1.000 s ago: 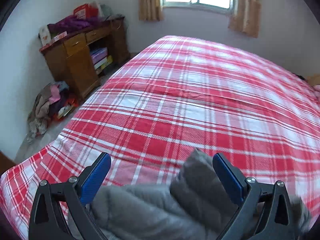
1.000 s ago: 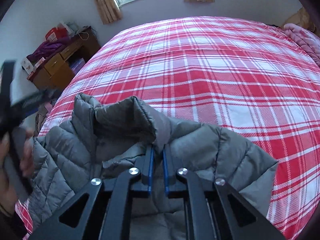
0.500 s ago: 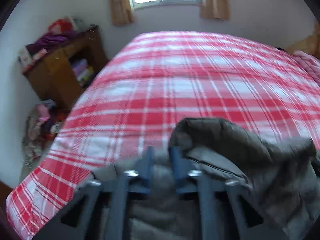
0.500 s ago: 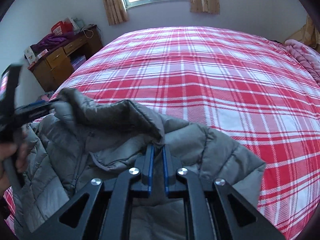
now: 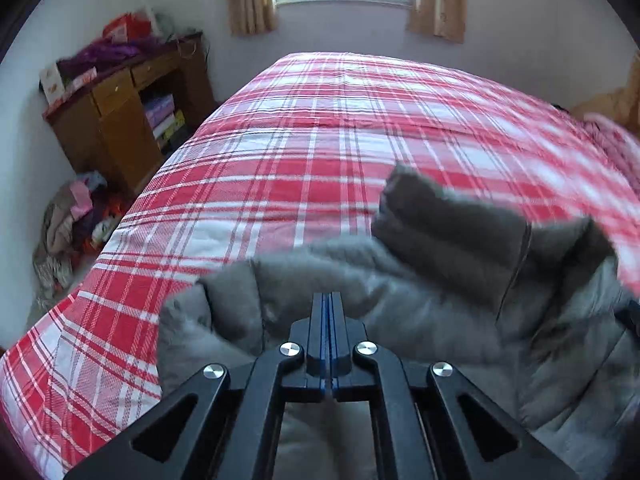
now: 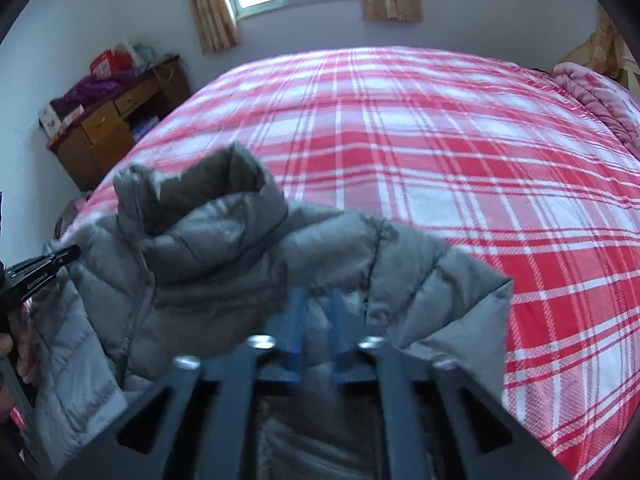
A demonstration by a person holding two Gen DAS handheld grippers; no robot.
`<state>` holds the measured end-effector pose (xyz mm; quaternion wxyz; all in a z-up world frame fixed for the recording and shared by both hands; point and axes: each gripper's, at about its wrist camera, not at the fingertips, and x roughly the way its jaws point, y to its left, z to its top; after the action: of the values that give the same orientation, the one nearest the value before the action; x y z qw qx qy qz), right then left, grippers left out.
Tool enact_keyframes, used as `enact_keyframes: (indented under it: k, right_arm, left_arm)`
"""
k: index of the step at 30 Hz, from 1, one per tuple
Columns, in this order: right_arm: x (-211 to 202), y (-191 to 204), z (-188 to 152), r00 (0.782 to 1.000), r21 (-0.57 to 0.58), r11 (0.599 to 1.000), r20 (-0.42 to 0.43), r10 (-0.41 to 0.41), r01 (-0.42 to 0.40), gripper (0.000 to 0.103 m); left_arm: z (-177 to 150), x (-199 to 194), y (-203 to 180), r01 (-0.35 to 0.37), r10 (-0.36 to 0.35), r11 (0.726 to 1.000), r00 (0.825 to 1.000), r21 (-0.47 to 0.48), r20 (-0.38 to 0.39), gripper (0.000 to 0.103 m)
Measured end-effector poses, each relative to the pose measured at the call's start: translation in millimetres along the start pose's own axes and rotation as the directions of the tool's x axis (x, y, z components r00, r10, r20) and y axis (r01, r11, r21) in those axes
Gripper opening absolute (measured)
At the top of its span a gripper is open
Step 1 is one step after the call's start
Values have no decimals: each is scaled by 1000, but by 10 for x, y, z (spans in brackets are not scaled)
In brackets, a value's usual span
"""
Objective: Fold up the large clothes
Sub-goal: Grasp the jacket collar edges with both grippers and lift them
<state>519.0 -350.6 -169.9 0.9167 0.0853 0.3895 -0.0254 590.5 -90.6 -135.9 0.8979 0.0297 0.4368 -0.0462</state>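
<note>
A grey quilted puffer jacket (image 5: pixel 420 304) lies at the near edge of the bed, its collar (image 5: pixel 448 220) standing up. It also shows in the right wrist view (image 6: pixel 224 264). My left gripper (image 5: pixel 329 312) is shut on the jacket's left shoulder fabric. It appears at the left edge of the right wrist view (image 6: pixel 60 258). My right gripper (image 6: pixel 316 308) is blurred, its blue fingers (image 6: pixel 298 312) slightly parted over the jacket's right shoulder.
The bed has a red and white plaid cover (image 5: pixel 340 140). A wooden desk (image 5: pixel 120 120) with clutter stands at the left wall, with a clothes pile (image 5: pixel 68 224) on the floor. A pink blanket (image 6: pixel 592 92) lies at the bed's far right.
My left gripper went from open to shut on the jacket's shoulder. My right gripper's fingers have parted slightly from fully shut. The jacket has been pulled up and spread wider.
</note>
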Motion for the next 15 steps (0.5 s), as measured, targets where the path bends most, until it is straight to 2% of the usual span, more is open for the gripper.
enact_keyframes:
  k: [1, 2, 3, 5, 7, 8, 9, 10, 11, 12, 13, 15]
  right_arm:
    - [-58, -11, 49, 1000, 19, 1000, 22, 13, -13, 86]
    - [-120, -16, 90, 998, 40, 999, 54, 14, -16, 92]
    - [-182, -20, 141, 996, 59, 998, 87, 10, -15, 94]
    - [-213, 6, 276, 995, 75, 997, 96, 12, -19, 94]
    - [-194, 57, 416, 995, 92, 995, 95, 34, -42, 94]
    - [-165, 97, 469, 996, 92, 995, 87, 32, -40, 94]
    - [-121, 136, 521, 997, 91, 995, 76, 28, -35, 94]
    - [-80, 163, 554, 997, 92, 995, 70, 28, -34, 94]
    - [-23, 198, 579, 998, 90, 995, 56, 32, -37, 94]
    - [52, 237, 592, 999, 83, 996, 29, 34, -36, 94]
    - [85, 241, 574, 999, 78, 996, 16, 32, -33, 94]
    - [156, 279, 542, 1000, 59, 998, 2, 25, -25, 94]
  left_arm:
    - [85, 5, 1, -9, 9, 1000, 1000, -13, -9, 1]
    - [192, 21, 7, -16, 15, 999, 1000, -34, -17, 1]
    - [293, 45, 18, -23, 22, 998, 1000, -56, -17, 1]
    - [487, 101, 32, -16, 14, 995, 1000, -96, -26, 1]
    - [622, 164, 40, 30, -36, 988, 998, -153, -41, 2]
    - [663, 187, 37, 64, -73, 981, 996, -181, -43, 6]
    - [707, 222, 34, 129, -141, 969, 989, -212, -42, 20]
    - [733, 250, 29, 207, -221, 949, 975, -237, -35, 31]
    - [747, 266, 11, 253, -268, 934, 963, -253, -24, 61]
    - [778, 277, -40, 255, -269, 933, 963, -254, -20, 90]
    - [809, 287, -94, 238, -250, 942, 968, -236, -21, 95]
    - [876, 319, -207, 207, -214, 957, 977, -202, -16, 95]
